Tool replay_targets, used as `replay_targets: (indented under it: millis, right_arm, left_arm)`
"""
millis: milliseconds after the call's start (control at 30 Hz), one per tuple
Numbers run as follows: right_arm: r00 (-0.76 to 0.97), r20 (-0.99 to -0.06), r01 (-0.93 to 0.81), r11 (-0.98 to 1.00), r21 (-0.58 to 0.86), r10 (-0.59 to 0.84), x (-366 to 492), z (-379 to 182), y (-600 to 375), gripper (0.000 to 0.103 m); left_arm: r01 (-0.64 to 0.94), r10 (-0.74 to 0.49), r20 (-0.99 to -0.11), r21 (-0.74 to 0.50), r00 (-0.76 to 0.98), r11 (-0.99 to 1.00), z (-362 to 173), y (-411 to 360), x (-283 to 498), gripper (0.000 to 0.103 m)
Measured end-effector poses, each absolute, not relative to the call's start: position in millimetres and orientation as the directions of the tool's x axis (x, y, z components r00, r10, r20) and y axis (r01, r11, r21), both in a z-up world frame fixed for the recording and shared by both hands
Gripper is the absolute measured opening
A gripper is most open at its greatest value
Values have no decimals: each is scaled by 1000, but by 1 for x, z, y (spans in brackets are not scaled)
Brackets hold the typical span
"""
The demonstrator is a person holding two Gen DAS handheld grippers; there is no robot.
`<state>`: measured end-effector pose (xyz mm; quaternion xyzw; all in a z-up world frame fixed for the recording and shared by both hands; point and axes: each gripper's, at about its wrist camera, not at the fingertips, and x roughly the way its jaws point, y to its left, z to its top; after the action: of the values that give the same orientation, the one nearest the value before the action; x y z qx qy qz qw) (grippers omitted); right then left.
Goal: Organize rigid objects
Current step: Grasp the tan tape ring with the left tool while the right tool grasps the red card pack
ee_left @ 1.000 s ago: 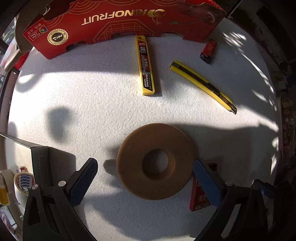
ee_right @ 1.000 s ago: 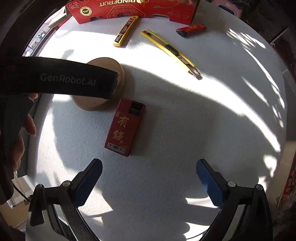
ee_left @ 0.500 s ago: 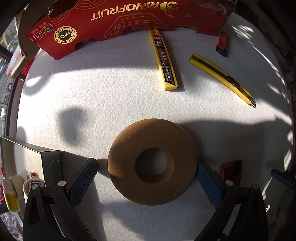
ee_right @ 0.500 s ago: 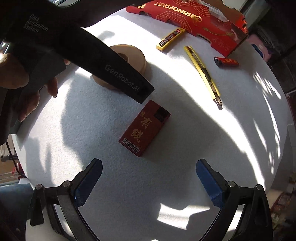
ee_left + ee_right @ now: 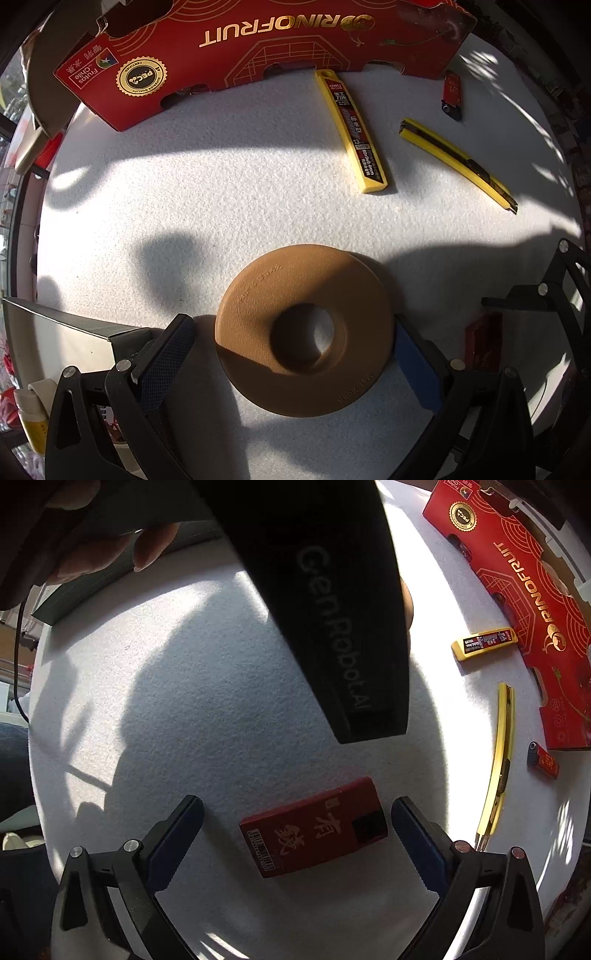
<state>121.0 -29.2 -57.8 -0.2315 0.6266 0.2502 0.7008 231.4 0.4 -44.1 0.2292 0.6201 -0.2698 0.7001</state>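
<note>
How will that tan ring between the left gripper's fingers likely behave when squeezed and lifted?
The tan ring looks thick and moulded, so probably stiff. It lies flat on the white table, so unlikely to roll. Its matte surface should grip; the left gripper spans its full width, leaving little margin.

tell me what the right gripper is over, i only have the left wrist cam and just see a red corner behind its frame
observer: The right gripper is open, with a flat red box lying between its fingers.
operator: gripping it yet
observer: No. Bare table shows between the box's barcode end and the nearer finger. The other end sits very near the opposite finger.
operator: what's printed on top
observer: Gold characters in the middle, and a dark square window at the end away from the barcode.
</note>
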Motion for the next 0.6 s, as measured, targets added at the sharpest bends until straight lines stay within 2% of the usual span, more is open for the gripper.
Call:
replay_targets:
  millis: [100, 200, 267, 367, 433, 533, 600]
  right_arm:
    - [80, -996, -600, 800, -10, 47, 119, -57, -37, 98]
    - [86, -996, -533, 846, -15, 36, 99, -45, -55, 79]
    - [56, -997, -428, 903, 26, 55, 89, -42, -68, 76]
    - [24, -999, -225, 974, 30, 36, 66, -45, -87, 76]
    - [-8, -999, -20, 999, 39, 39, 44, -47, -103, 76]
    - [-55, -995, 311, 949, 59, 80, 3, -49, -130, 76]
    - [-66, -992, 462, 884, 65, 108, -23, -51, -140, 76]
  left_arm:
    - [656, -94, -991, -11, 91, 755, -42, 2, 231, 103]
    - [655, -92, -991, -9, 93, 755, -41, 1, 231, 103]
    - [655, -89, -992, -7, 93, 756, -37, -3, 227, 103]
    - [649, -87, -992, -4, 95, 761, -37, -10, 222, 103]
    - [650, -85, -992, -2, 96, 760, -44, -14, 217, 103]
    - [679, -79, -993, -1, 83, 734, -49, -30, 203, 103]
    - [713, -76, -995, -2, 72, 701, -48, -38, 186, 103]
